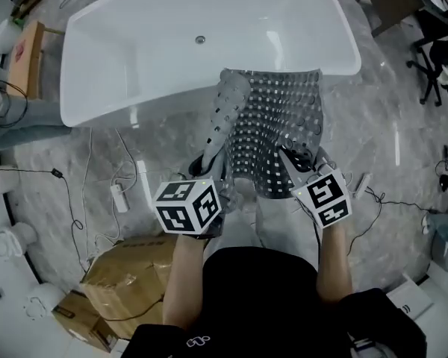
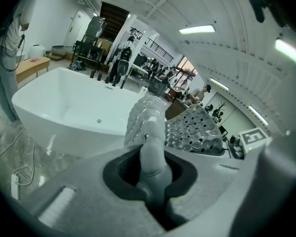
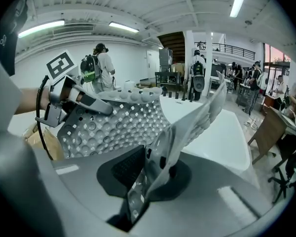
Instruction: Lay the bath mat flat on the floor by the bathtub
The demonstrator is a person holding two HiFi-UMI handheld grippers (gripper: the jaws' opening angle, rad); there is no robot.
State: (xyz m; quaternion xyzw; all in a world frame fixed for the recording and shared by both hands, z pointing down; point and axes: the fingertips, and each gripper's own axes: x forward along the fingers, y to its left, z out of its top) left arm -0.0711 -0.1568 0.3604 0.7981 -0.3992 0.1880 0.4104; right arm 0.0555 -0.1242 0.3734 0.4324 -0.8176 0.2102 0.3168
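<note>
Edges first: the bath mat [image 1: 272, 125], grey and dotted with holes and suction cups, hangs in the air between the two grippers and is not down on the floor [image 1: 392, 133]. Its far edge runs across the near rim of the bathtub [image 1: 119, 51] in the head view; whether it touches that rim cannot be told. The mat's left side is curled over into a long roll, while its right side spreads wider and sags in the middle.

The left gripper [image 1: 206, 166] has its jaws drawn nearly together, pinching the rolled near corner of the mat [image 2: 150, 132]. The right gripper [image 1: 297, 164] is clamped on the mat's near right edge [image 3: 153, 162], which folds up through its jaws.

Open marble floor lies along the tub's near side, under the mat and to its right. To the left of the mat, a white power strip [image 1: 119, 198] and thin cables [image 1: 73, 200] trail over the floor. A black chair [image 1: 433, 58] stands well apart at the right.

The tub's white basin shows its drain [image 1: 200, 39]. A brown cardboard box [image 1: 127, 271] sits near the person's left arm; its top is closed, so its contents are hidden.
</note>
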